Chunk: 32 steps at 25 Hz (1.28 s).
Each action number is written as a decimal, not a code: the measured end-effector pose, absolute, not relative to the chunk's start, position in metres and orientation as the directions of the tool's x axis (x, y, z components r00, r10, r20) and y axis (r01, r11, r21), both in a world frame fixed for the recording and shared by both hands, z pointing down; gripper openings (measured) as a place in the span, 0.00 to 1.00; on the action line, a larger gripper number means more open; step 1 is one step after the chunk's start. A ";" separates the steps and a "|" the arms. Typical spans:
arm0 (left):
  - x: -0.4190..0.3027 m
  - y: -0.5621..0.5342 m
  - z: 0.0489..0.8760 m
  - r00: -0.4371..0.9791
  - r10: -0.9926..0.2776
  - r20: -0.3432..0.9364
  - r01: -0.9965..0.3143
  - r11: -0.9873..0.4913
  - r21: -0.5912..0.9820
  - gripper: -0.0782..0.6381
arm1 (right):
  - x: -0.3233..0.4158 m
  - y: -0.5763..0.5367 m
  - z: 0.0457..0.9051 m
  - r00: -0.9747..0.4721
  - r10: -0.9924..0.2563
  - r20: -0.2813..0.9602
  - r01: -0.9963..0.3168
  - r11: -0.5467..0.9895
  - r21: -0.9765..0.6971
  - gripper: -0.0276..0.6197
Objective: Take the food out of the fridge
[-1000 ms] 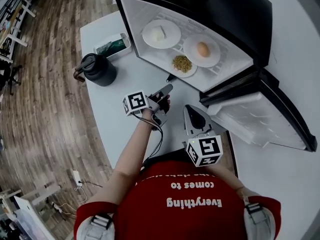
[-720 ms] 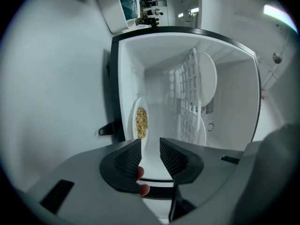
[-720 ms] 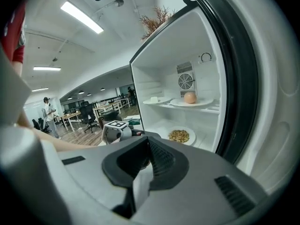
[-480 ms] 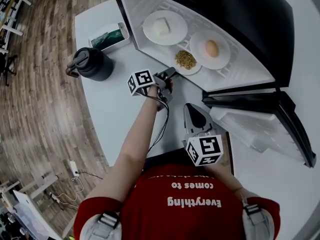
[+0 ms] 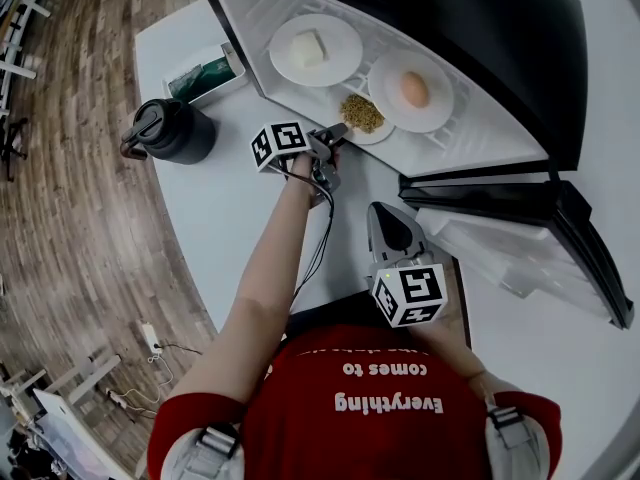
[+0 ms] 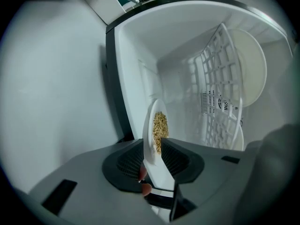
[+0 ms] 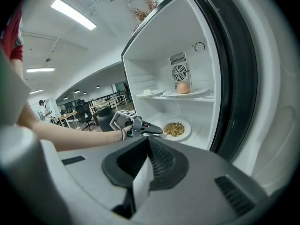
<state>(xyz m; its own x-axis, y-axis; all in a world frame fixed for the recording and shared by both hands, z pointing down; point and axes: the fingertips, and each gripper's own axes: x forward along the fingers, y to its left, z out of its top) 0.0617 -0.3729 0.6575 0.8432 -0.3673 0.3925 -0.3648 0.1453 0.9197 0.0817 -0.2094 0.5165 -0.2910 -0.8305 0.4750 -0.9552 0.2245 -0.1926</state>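
The left gripper (image 6: 153, 143) is straddling the rim of the grain plate (image 6: 150, 122) lying on the bottom floor of the fridge (image 5: 470, 38), its jaws just opening and not clamping; the right gripper (image 7: 149, 143) is hanging closed and empty above the desk (image 5: 225, 203)

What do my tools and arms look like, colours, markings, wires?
Left tool and right tool are grey with black ribbed pads; each carries a white cube with black square markers. A thin black cable runs from the left one. The shirt is red, short-sleeved, with white lettering.
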 end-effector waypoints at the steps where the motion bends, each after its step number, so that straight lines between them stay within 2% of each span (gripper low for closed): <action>1: 0.062 -0.374 0.658 0.836 -0.361 0.413 -0.385 0.148 0.911 0.28 | 0.082 -0.209 0.518 -0.290 -0.829 0.479 -0.955 0.223 -0.193 0.07; 4: 0.062 -0.373 0.659 0.809 -0.339 0.480 -0.458 0.147 0.877 0.28 | 0.082 -0.206 0.520 -0.290 -0.825 0.486 -0.955 0.218 -0.200 0.07; 7: 0.063 -0.374 0.659 0.766 -0.328 0.553 -0.549 0.115 0.828 0.17 | 0.081 -0.203 0.520 -0.287 -0.823 0.489 -0.956 0.213 -0.203 0.07; 9: 0.065 -0.376 0.655 0.752 -0.335 0.568 -0.570 0.103 0.815 0.17 | 0.080 -0.202 0.518 -0.286 -0.825 0.488 -0.956 0.215 -0.198 0.07; 20: 0.064 -0.372 0.621 0.821 -0.402 0.405 -0.398 0.105 0.911 0.13 | 0.084 -0.191 0.515 -0.270 -0.831 0.487 -0.960 0.197 -0.198 0.07; 24: 0.050 -0.358 0.615 0.834 -0.430 0.346 -0.316 0.142 0.938 0.13 | 0.080 -0.188 0.512 -0.280 -0.833 0.478 -0.957 0.205 -0.204 0.07; 32: 0.006 -0.306 0.590 0.868 -0.466 0.173 -0.134 0.116 0.984 0.13 | 0.069 -0.186 0.503 -0.305 -0.842 0.445 -0.950 0.238 -0.202 0.07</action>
<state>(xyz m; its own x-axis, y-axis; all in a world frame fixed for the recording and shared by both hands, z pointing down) 0.0057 -0.3062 0.5900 0.8680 -0.4655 0.1727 -0.1339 0.1155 0.9842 0.0692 -0.1863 0.5026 -0.3050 -0.8419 0.4452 -0.9502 0.2375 -0.2018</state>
